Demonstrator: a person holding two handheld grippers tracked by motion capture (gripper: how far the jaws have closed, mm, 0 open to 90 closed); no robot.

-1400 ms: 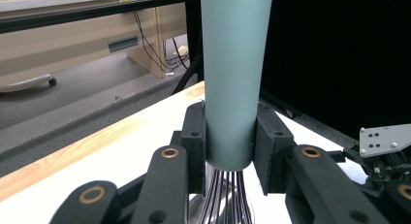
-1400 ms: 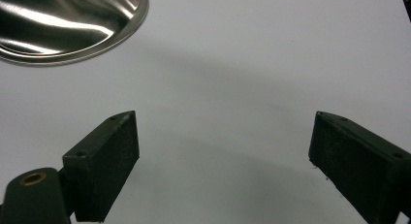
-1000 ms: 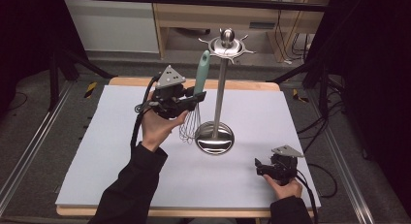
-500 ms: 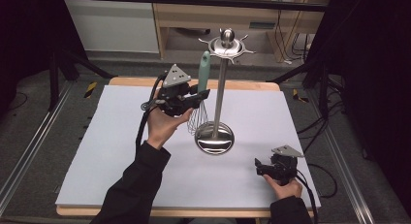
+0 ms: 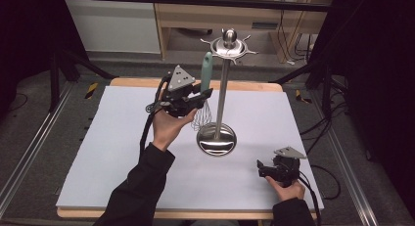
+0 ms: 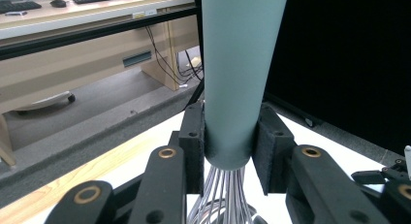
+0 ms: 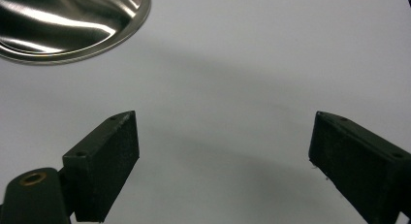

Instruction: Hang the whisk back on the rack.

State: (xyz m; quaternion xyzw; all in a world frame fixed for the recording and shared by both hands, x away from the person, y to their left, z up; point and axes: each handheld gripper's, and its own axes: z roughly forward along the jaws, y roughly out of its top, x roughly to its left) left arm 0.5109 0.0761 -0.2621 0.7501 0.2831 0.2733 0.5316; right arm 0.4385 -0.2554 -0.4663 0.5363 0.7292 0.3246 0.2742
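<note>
A whisk with a pale green handle (image 5: 207, 72) and wire head (image 5: 201, 117) is held upright above the table, just left of a steel utensil stand (image 5: 222, 84). My left gripper (image 5: 195, 100) is shut on the handle's lower end (image 6: 231, 136), wires (image 6: 220, 195) fanning out below the jaws. The stand has a round base (image 5: 216, 139), a thin pole and a hooked crown topped by a ball (image 5: 229, 37). My right gripper (image 5: 261, 168) rests near the table's front right, open with nothing between its pads (image 7: 109, 163); the base's rim (image 7: 72, 25) lies ahead of it.
A white mat (image 5: 98, 152) covers the wooden table (image 5: 137, 82). Behind the table stand a wooden desk (image 5: 205, 15) and cables on the floor. Dark curtains flank both sides. A black rail (image 5: 195, 0) crosses the top.
My left gripper has lifted the whisk a little higher and slightly away from me, beside the stand's pole. The right gripper has stayed put.
</note>
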